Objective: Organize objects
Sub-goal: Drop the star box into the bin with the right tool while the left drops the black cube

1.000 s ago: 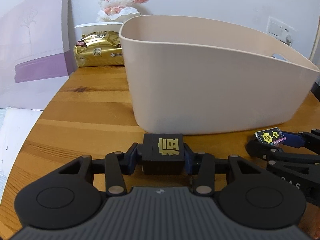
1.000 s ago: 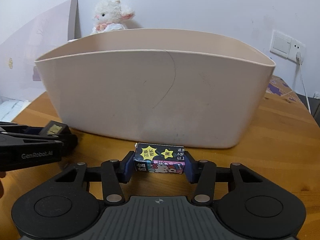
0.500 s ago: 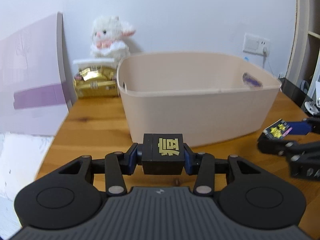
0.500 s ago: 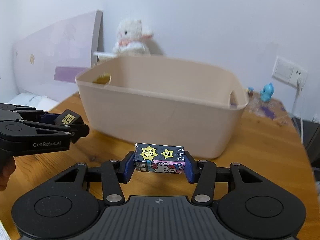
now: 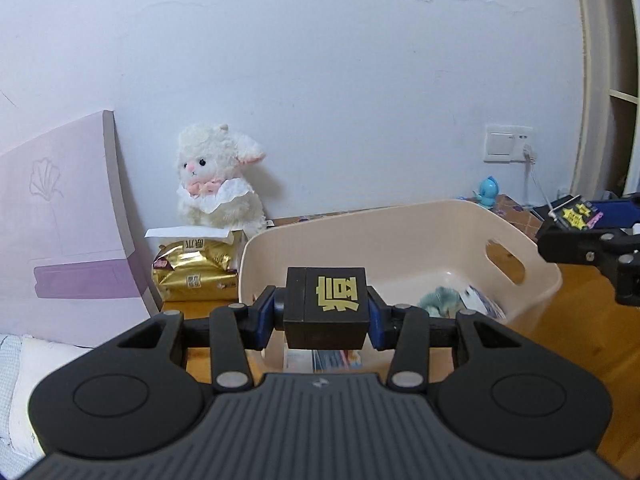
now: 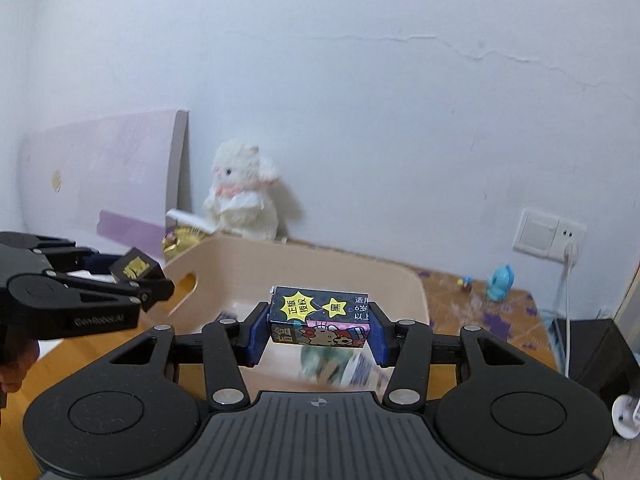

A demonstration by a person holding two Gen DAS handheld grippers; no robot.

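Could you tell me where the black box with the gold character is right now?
The black box is clamped in the left gripper, held up over the near left end of the beige bin; the right wrist view shows it at far left.

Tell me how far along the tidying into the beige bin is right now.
Partly done: the beige bin already holds some items, a teal thing among them. In hand: the left gripper clamps a black cube and the right gripper a cartoon-printed box, both held at the bin's opening. Left: releasing both inside. The gold packet sits outside the bin.
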